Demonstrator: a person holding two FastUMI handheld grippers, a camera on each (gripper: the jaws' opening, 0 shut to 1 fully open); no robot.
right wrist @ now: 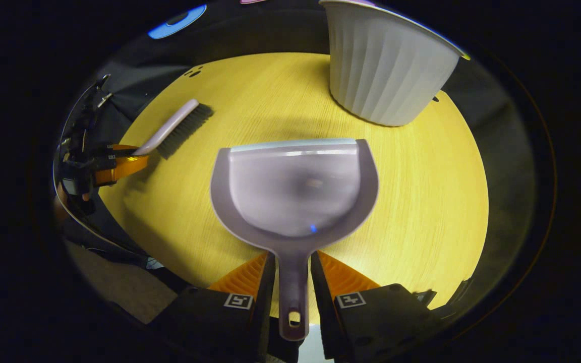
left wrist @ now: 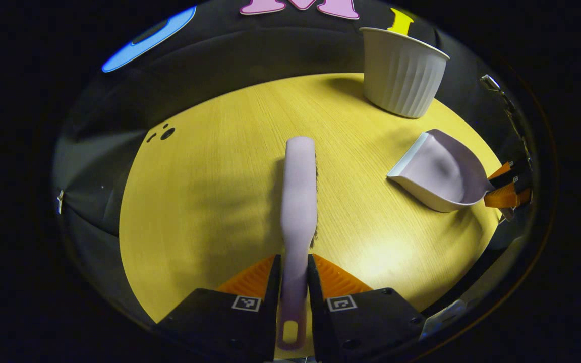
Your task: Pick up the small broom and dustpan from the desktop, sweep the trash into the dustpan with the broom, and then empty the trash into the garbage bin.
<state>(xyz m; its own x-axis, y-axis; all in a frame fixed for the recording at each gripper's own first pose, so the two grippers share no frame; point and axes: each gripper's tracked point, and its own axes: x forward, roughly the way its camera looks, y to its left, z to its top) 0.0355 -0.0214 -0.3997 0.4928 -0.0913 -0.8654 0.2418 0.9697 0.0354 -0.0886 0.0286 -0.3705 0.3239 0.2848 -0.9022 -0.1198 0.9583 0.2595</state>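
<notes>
Lilac plastic broom (left wrist: 298,191) clamped by left gripper (left wrist: 293,275), matching dustpan (right wrist: 293,189) clamped by right gripper (right wrist: 293,272), ribbed white bin (right wrist: 384,65) upper right

1. A staged recording booth, not a lived-in room.
2. Dark cloth wall (left wrist: 250,55) wraps close round the far side.
3. One round yellow wood-grain table (left wrist: 210,201) under a spot of light.

The booth is dim. A bright patch of light lies on the yellow tabletop (left wrist: 386,257) in the left gripper view, with soft dark shadows beside the broom (left wrist: 298,191). In the right gripper view the dustpan (right wrist: 293,186) looks blurry. Edges bend round and fade dark.
</notes>
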